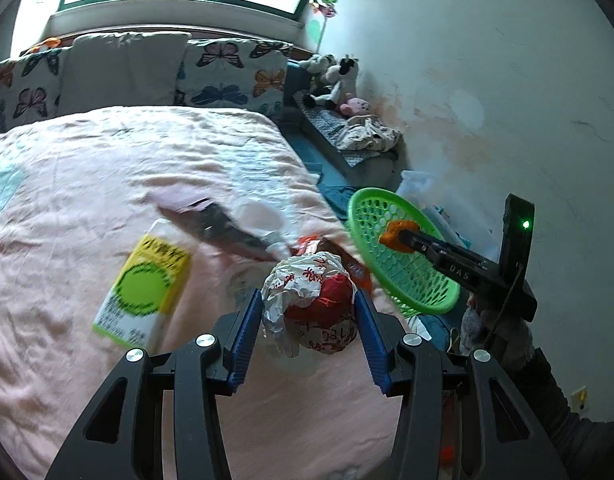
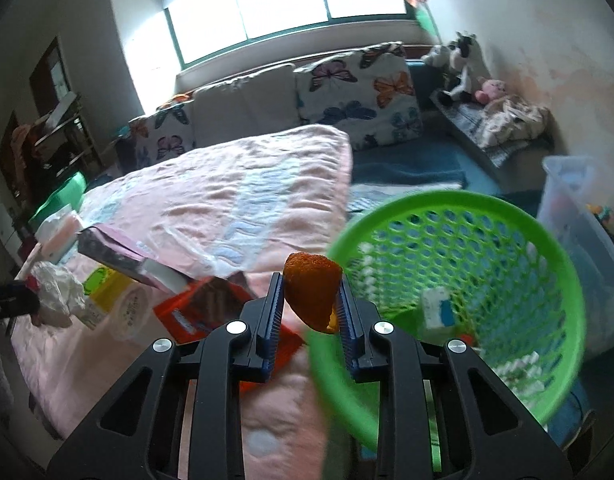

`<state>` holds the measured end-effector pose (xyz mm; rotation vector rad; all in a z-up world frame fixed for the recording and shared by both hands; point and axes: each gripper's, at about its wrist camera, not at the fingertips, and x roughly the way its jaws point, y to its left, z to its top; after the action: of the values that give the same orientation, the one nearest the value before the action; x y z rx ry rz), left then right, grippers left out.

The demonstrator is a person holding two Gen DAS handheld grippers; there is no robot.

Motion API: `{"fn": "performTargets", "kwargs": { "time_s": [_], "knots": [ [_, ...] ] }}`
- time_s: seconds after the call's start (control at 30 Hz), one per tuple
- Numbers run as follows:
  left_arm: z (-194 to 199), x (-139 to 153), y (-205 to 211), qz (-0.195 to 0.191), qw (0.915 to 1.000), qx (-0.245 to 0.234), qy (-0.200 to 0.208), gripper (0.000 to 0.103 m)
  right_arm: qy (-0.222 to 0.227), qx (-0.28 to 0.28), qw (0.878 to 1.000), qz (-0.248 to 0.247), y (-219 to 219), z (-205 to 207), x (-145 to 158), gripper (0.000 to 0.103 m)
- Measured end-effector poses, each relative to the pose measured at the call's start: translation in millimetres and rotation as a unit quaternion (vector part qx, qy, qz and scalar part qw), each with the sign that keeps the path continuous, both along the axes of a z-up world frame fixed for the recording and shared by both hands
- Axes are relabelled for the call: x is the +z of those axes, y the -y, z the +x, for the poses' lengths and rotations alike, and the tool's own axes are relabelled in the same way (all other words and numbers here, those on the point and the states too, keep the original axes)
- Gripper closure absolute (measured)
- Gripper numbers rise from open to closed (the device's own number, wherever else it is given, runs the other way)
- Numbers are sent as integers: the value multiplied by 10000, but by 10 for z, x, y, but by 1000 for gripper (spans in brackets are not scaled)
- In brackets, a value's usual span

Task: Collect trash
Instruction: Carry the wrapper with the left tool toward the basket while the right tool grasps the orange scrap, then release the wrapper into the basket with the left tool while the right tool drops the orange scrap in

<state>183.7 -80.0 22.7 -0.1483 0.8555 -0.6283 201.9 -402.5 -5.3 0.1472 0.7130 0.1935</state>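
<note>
Left fingers: the left gripper is closed around a crumpled red-and-white paper wrapper ball, held over the pink quilted bedspread.
Right fingers: the right gripper is pinched on an orange peel piece.
Basket: a round green plastic mesh basket is seen off the bedspread's right edge, apparently holding a small white-and-blue carton.
Bedspread litter: a yellow-green juice carton and a red flat packet lie near the right edge.

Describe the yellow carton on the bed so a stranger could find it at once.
Start at the pink bedspread and go to the litter near its right edge. The yellow carton lies flat there, left of the crumpled red-and-white wrapper in the left gripper. Only it bears a big lime-green circle.
</note>
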Motion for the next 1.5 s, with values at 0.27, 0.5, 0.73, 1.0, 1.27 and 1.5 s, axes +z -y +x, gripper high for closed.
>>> {"fn": "performTargets", "kwargs": {
  "time_s": [0.27,0.5,0.73,1.0,1.27,1.5],
  "knots": [
    [132,52,481,75,9993,-361,16,57,-213,-496,9985,-80,426,-158,-135,76],
    [318,73,931,250,9977,-628,58,57,-318,-848,9959,3,709,-267,-236,74],
    [388,60,1354,422,9952,-883,62,57,-295,-1052,9939,124,914,-369,-224,70],
    [470,-62,1836,618,9917,-1129,-61,56,-159,-1167,9927,269,1038,-589,-151,61],
    [505,-226,2154,782,9885,-1283,-188,55,-86,-1253,9915,341,1112,-783,-131,52],
    [511,-311,2242,744,9879,-1334,-257,46,-90,-1309,9905,402,1153,-860,-150,51]
  ]
}}
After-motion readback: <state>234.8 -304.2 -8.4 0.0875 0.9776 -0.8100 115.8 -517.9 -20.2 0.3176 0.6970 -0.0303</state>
